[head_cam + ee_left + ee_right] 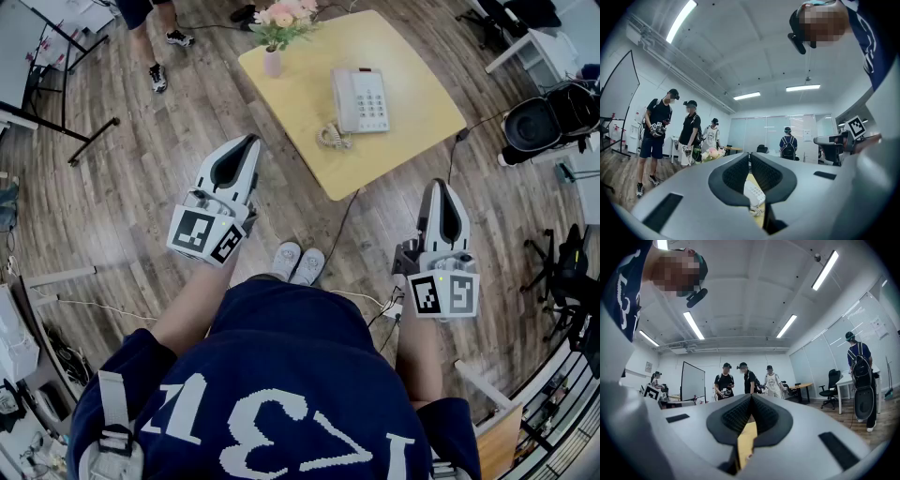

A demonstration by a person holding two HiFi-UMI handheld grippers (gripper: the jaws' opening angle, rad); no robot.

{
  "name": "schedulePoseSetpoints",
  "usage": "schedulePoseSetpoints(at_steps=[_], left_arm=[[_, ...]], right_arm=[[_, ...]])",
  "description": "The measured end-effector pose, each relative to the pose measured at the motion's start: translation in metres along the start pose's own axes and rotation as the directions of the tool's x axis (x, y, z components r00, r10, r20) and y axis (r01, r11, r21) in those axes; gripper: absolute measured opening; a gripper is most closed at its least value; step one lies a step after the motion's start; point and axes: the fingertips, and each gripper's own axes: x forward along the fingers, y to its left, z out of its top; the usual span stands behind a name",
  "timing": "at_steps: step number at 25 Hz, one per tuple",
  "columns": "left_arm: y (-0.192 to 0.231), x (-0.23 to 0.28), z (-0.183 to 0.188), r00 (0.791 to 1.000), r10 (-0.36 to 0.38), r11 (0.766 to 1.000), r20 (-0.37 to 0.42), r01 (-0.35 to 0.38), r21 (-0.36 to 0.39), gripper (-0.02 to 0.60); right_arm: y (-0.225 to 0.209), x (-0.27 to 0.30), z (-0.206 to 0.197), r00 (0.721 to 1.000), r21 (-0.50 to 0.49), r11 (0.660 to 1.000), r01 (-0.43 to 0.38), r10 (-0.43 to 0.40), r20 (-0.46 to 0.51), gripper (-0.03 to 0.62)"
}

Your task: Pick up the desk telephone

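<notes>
Telephone (361, 98) pickup has not started; reaching, gripping and lifting are all left to do. Nearest, low in the head view, the left gripper (249, 142) and right gripper (439, 186) hang over the brown plank floor (141, 187), well short of the goal. Their smooth grey shells end in ribbed black fingers (733, 176) that are pressed together on nothing. Farther up, at upper middle, the pale yellow square surface (300, 103) carries the white, boxy set with its grid of keys. A coiled cord (330, 138) lies at its near edge, and a small vase (272, 62) of pink flowers stands beyond.
</notes>
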Motion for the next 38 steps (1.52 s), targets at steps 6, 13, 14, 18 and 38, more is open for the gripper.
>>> schedulePoseSetpoints(at_steps=[6,13,14,18,38], left_arm=[[-0.017,0.012,0.001,1.0,-0.018,1.0,0.014,0.018,0.022,0.028],[-0.023,0.033,0.0,0.999,-0.011,1.0,0.03,0.01,0.028,0.028],[-0.02,0.038,-0.001,1.0,-0.008,1.0,0.029,0.007,0.023,0.028],[-0.004,0.06,-0.006,0.999,0.002,1.0,0.033,-0.002,-0.007,0.028],[0.061,0.253,-0.034,0.979,-0.205,0.973,0.004,0.204,-0.109,0.028]], right_arm=[[-0.012,0.0,0.012,0.998,0.052,0.998,-0.038,0.036,0.046,0.025],[-0.026,0.01,0.011,0.998,0.081,0.995,-0.057,0.054,0.044,0.026],[-0.028,0.013,0.01,0.998,0.079,0.995,-0.059,0.056,0.041,0.026],[-0.039,0.035,0.011,0.998,0.069,0.996,-0.053,0.05,0.04,0.026],[-0.096,0.207,-0.009,1.0,0.045,0.999,0.002,-0.002,-0.008,0.026]])
